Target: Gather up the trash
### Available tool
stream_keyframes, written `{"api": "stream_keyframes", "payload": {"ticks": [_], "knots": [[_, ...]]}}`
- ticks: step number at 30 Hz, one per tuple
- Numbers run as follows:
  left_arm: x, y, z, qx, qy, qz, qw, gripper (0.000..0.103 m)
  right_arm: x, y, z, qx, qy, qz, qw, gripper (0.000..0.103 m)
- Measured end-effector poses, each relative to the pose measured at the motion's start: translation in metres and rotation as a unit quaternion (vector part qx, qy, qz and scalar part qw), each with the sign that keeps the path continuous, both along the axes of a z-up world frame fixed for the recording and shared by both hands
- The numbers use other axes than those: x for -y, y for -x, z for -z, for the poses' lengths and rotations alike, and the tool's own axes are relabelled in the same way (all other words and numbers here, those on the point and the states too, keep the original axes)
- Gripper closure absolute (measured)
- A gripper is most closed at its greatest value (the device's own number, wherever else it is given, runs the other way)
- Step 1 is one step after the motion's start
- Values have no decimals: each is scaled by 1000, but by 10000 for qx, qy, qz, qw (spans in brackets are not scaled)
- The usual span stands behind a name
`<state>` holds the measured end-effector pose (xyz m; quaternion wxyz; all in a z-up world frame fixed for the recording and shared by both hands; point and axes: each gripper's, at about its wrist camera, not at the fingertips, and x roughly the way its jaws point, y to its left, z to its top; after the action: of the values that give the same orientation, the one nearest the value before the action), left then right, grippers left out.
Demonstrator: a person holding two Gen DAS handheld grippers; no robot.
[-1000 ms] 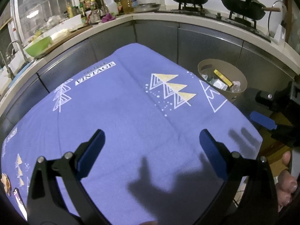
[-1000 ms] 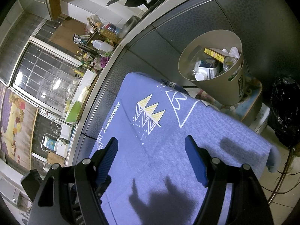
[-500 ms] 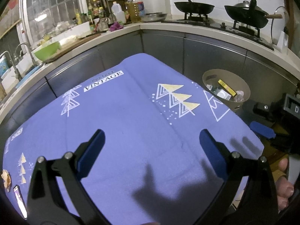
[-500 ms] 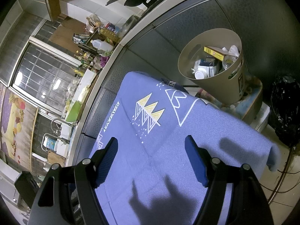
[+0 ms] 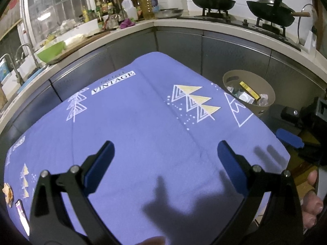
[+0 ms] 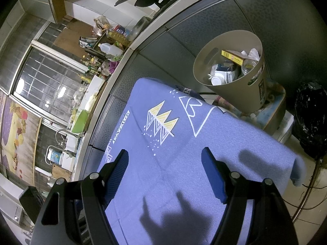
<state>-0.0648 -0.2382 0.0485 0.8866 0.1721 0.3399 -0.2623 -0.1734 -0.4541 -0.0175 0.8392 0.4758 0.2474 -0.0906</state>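
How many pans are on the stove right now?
2. One black pan sits on the left burner, the other, with something resting in it, on the right burner. More may be hidden beyond the frame's right edge.

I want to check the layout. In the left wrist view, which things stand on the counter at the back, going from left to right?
Tap → green bowl → white jug → oil bottle → first wok → second wok.
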Motion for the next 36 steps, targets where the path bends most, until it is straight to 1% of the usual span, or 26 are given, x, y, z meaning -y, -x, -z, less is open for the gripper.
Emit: {"api": "stream_keyframes", "payload": {"ticks": [36], "knots": [[4,4,10,-28,-91,74,9999,6,0,-1,1,-10,-23,3,10000,33]]}}
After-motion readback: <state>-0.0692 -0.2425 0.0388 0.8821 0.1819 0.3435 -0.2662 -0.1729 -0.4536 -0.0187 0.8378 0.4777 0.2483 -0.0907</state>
